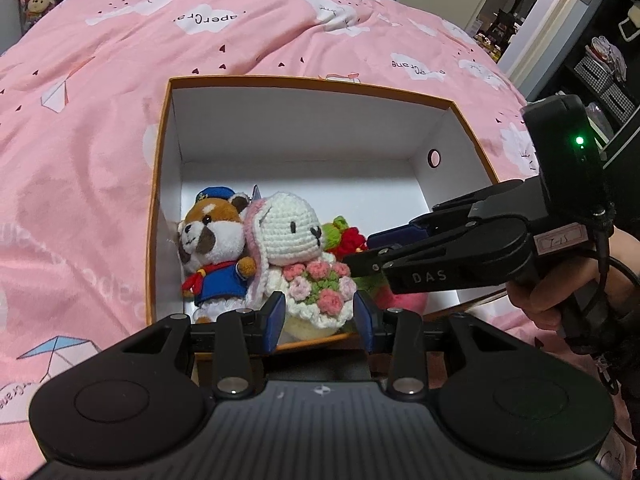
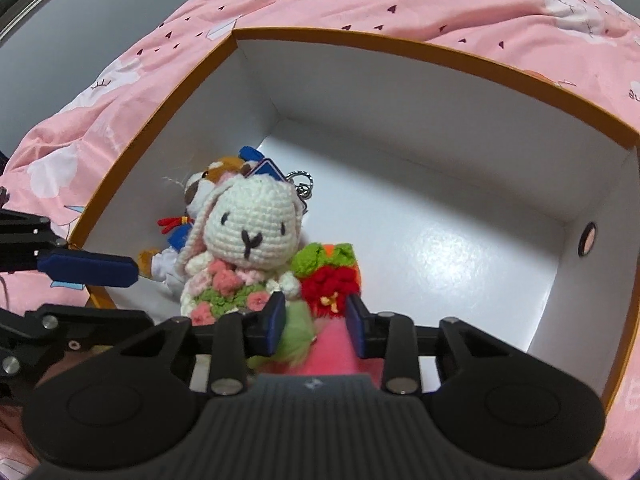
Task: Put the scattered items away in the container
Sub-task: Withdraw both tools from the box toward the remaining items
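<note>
Left gripper (image 1: 319,316) parted partway over the near rim of the orange box (image 1: 160,168), gripping nothing; crochet rabbit (image 1: 294,240) just beyond the jaws, red panda plush (image 1: 214,244) beside it; right gripper (image 2: 316,322) parted partway, a blurred pink and green plush (image 2: 320,344) between the fingers, contact impossible to tell; red crochet flower (image 2: 334,280) just ahead.

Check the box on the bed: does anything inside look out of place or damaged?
Nothing stands out. The crocheted bunny, sailor plush and red crocheted flower sit bunched at one end of the box, undamaged.
</note>
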Tool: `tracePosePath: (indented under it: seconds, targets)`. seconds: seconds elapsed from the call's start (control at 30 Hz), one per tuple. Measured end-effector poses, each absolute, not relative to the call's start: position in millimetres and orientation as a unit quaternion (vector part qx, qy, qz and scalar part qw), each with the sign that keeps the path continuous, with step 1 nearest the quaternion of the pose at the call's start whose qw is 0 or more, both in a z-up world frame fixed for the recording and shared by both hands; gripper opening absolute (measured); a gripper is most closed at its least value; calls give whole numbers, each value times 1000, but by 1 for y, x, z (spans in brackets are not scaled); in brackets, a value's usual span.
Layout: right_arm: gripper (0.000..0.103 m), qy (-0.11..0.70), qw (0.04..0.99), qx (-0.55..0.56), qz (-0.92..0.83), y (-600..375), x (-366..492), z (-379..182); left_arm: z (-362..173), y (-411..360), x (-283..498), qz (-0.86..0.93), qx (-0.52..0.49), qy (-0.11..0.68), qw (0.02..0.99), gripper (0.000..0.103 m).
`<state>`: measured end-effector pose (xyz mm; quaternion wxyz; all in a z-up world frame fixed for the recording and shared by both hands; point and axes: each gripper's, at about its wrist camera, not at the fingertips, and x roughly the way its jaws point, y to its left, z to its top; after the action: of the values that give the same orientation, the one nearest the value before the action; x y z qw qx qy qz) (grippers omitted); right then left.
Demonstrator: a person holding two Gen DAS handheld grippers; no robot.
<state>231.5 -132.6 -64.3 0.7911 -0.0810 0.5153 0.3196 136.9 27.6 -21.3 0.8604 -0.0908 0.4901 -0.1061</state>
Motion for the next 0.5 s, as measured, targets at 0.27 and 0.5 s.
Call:
tracePosePath:
  seconds: [0.27,0.5]
  targets:
    - [38,479,817,-78,313,-141,208,-39,-12,26,123,-106,-89,480,867,43]
    - [45,421,846,-42,324,-155,164,-3,6,20,98,-117,-87,453,879,43]
